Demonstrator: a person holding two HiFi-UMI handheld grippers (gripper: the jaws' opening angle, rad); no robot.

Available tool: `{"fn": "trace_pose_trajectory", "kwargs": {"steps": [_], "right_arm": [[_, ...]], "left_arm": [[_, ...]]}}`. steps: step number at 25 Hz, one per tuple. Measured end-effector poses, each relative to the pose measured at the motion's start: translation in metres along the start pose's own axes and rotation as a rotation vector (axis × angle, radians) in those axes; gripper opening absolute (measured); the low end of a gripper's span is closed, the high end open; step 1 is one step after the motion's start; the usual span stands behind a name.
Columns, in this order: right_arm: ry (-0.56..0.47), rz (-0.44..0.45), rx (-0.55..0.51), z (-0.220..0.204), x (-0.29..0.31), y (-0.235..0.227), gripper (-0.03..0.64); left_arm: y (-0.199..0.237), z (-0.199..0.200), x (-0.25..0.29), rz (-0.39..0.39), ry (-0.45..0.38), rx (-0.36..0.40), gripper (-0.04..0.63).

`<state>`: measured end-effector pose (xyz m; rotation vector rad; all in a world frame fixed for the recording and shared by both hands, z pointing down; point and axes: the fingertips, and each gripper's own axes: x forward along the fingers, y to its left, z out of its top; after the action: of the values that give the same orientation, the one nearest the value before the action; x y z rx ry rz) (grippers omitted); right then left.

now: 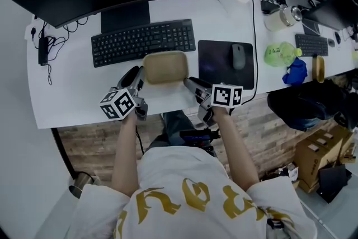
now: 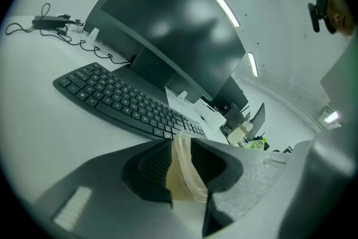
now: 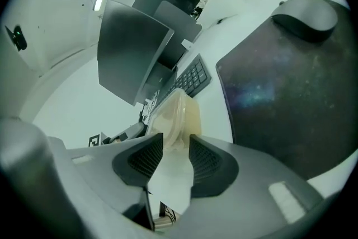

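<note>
Gold print on the white shirt (image 1: 184, 198) at bottom centre cannot be read. At mid-frame the left gripper (image 1: 136, 74) pinches the tan tub (image 1: 165, 67) by its left rim. The right gripper (image 1: 191, 84) clamps its right rim, just below the keyboard (image 1: 142, 41).

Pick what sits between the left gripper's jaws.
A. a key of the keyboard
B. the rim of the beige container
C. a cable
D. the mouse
B: in the left gripper view, the left gripper has its jaws closed on the rim of the container. The keyboard lies on the desk beyond it, untouched.
</note>
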<state>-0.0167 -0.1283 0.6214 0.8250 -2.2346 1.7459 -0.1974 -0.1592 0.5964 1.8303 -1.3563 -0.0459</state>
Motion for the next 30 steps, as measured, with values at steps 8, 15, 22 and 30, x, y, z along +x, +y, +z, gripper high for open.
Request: {"fn": "trace_pose_trajectory", "kwargs": {"steps": [8,15,22,30], "right_arm": [[-0.016,0.020,0.037,0.0004,-0.0008,-0.0025,0.142],[-0.022,0.046,0.044,0.0012,0.0015,0.0025,0.109],[-0.012,0.012,-0.005,0.0013,0.0012,0.0044,0.103],[-0.021,-0.016,-0.018,0.0011,0.0002,0.0058,0.100]], "left_arm": [[0.0017,-0.0105,0.0038,-0.014,0.017,-0.034,0.104],[0.0011,-0.0103,0.0062,-0.029,0.010,-0.066,0.100],[0.0000,-0.0110,0.0042,-0.028,0.012,-0.064,0.087],[-0.0051,-0.0074,0.0017,-0.041,0.012,-0.055,0.087]]}}
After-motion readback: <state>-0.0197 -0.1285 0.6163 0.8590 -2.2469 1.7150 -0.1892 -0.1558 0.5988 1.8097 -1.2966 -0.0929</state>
